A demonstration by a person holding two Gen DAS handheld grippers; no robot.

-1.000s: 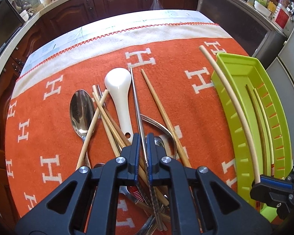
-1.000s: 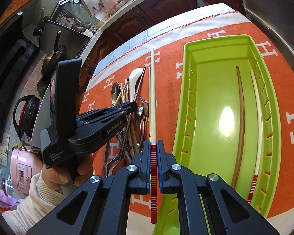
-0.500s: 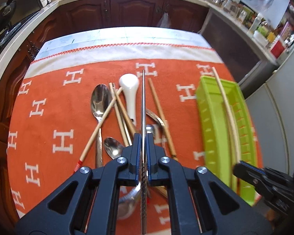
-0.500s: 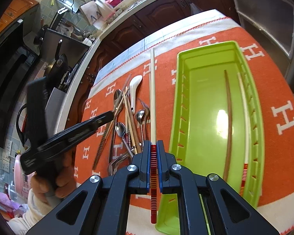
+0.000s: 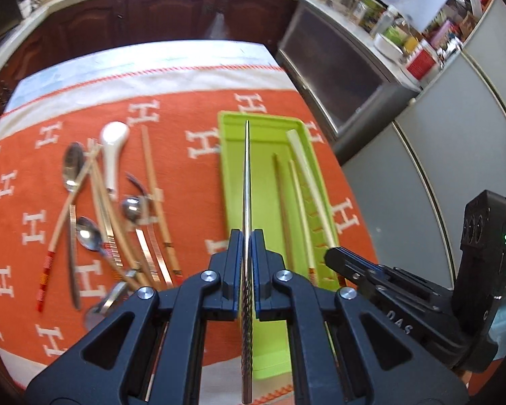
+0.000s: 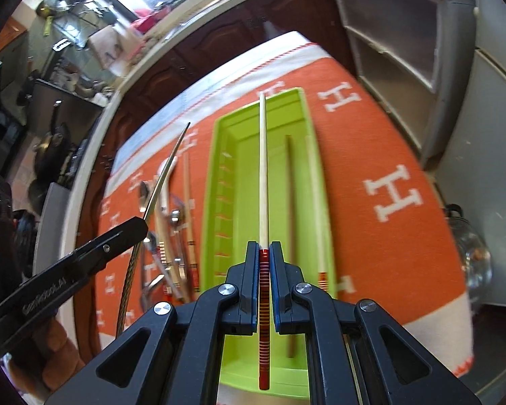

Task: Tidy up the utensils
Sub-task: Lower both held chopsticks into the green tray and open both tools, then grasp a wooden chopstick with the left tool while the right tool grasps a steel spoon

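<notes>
Utensils: metal chopstick (image 5: 246, 182), clamped in left gripper (image 5: 246, 263), had swung from the pile at frame left to over the green tray (image 5: 229, 182); right gripper (image 6: 264, 270) gripped a red-banded chopstick (image 6: 262, 168) above it. Both looked ready for depositing.

Orange H-print cloth (image 5: 185, 118), dk wood cabinets (image 5: 151, 13)

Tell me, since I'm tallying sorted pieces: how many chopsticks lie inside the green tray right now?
2: a dark brown chopstick and a pale chopstick lie side by side along the green tray floor's right side.
</notes>
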